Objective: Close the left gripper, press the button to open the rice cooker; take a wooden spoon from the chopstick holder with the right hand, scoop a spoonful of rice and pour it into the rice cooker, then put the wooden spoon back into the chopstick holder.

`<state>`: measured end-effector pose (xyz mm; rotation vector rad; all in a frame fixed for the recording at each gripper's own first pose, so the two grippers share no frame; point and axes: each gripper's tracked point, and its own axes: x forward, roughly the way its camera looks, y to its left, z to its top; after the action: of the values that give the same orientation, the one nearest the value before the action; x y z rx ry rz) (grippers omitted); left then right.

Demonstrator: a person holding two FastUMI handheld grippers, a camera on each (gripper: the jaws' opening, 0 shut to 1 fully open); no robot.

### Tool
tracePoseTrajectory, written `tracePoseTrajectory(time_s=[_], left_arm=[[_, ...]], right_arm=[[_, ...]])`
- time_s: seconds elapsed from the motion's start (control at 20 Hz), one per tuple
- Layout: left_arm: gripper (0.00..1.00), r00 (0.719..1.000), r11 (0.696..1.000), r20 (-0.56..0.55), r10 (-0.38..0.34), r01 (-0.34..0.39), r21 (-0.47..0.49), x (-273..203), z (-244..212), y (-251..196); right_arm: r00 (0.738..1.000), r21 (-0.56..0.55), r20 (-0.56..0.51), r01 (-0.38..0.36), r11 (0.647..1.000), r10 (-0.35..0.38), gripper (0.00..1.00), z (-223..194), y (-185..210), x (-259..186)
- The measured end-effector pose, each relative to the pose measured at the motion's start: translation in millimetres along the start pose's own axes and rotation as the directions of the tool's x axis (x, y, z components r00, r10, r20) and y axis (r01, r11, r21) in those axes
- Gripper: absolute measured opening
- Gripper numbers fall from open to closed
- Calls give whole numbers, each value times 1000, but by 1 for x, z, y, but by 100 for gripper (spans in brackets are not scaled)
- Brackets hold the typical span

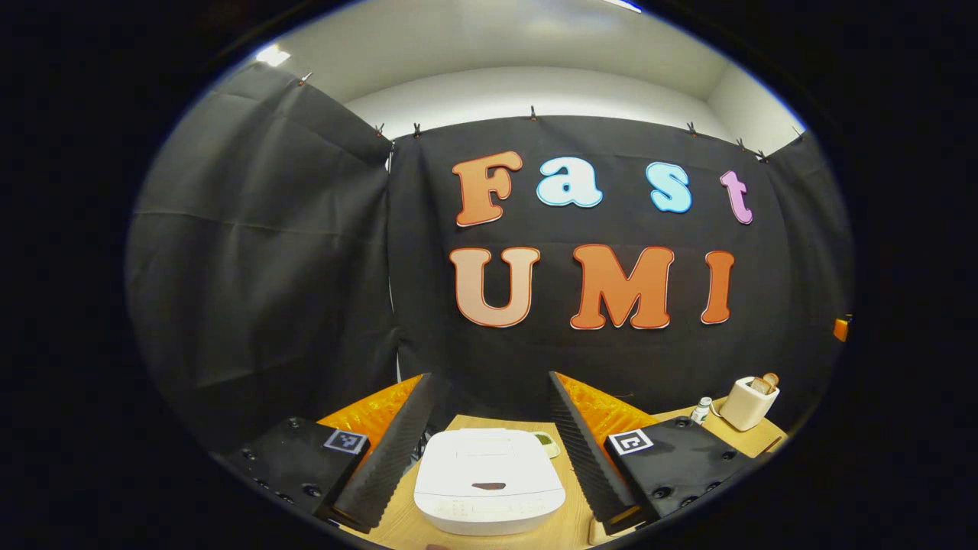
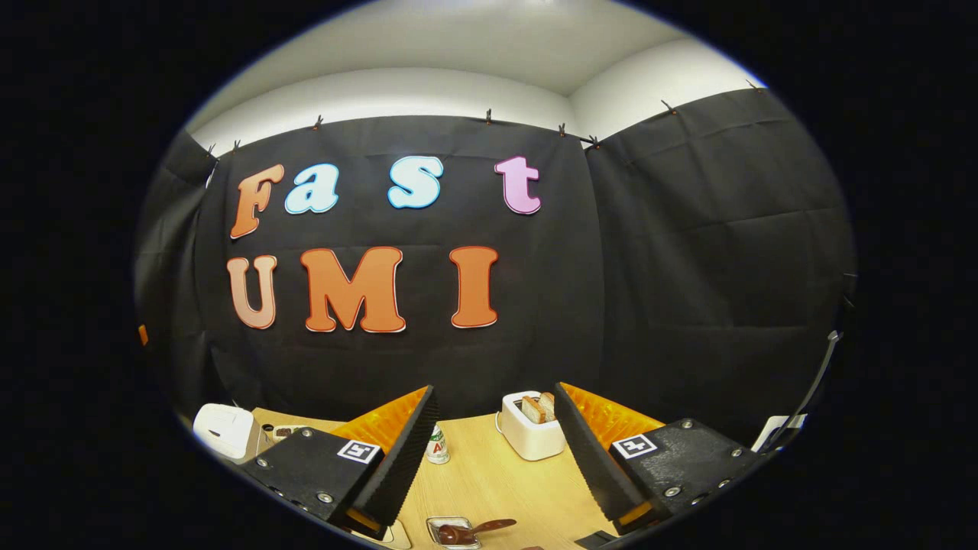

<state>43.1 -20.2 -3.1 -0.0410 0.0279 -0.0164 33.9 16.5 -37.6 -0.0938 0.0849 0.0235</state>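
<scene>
The left gripper [image 1: 489, 443] is held up above the wooden table [image 1: 397, 523] and points forward at the black cloth wall. Its two fingers are spread wide apart, and they hold nothing. The white rice cooker [image 1: 489, 480] sits on the table right between them, a bit lower down. Its lid is shut flat. A small dark button [image 1: 489, 486] shows near the front edge of the lid. The fingers do not touch the cooker (there is a gap on both sides).

In the left gripper view, off to the right at the back of the table, stands a white toaster [image 1: 747, 405] with bread in it. A small bottle [image 1: 701, 410] stands just beside it.

The right gripper [image 2: 493, 458] is also held up over the table [image 2: 497, 481], level and pointing at the wall. Its fingers are wide open too, with nothing in them. Between them, far back, is the toaster [image 2: 531, 437], with the little bottle [image 2: 437, 446] near the left finger. Low down, close to the camera, is a small tray [image 2: 451, 531] with a wooden spoon [image 2: 474, 528] lying on it, handle out to the right. The rice cooker [image 2: 223, 431] is far off to the left in this view.
</scene>
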Motion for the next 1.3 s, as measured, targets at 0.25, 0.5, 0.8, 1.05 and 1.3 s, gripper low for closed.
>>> tracePoseTrajectory(time_s=[0.25, 0.5, 0.8, 1.05, 1.3], left_arm=[[79, 1000, 1000, -29, 5, -5, -13, 9, -10, 3], [13, 999, 1000, -47, -18, 17, -17, 12, -14, -1], [4, 995, 996, -94, -26, 18, -90, 18, -24, 3], [4, 984, 994, -175, -44, 25, -105, 30, -54, 7], [3, 951, 995, -300, -70, 45, -88, 49, -111, 2]], right_arm=[[1000, -2, -7, -12, 1000, 12, 95, -2, 4, 6], [1000, -24, -21, -22, 999, 21, 95, -8, 10, 12], [999, -43, -13, -30, 999, 30, 95, -7, 12, 16], [1000, -38, -12, -23, 999, 23, 95, -7, 12, 18], [999, -46, -33, -6, 999, 4, 95, -15, 6, 20]])
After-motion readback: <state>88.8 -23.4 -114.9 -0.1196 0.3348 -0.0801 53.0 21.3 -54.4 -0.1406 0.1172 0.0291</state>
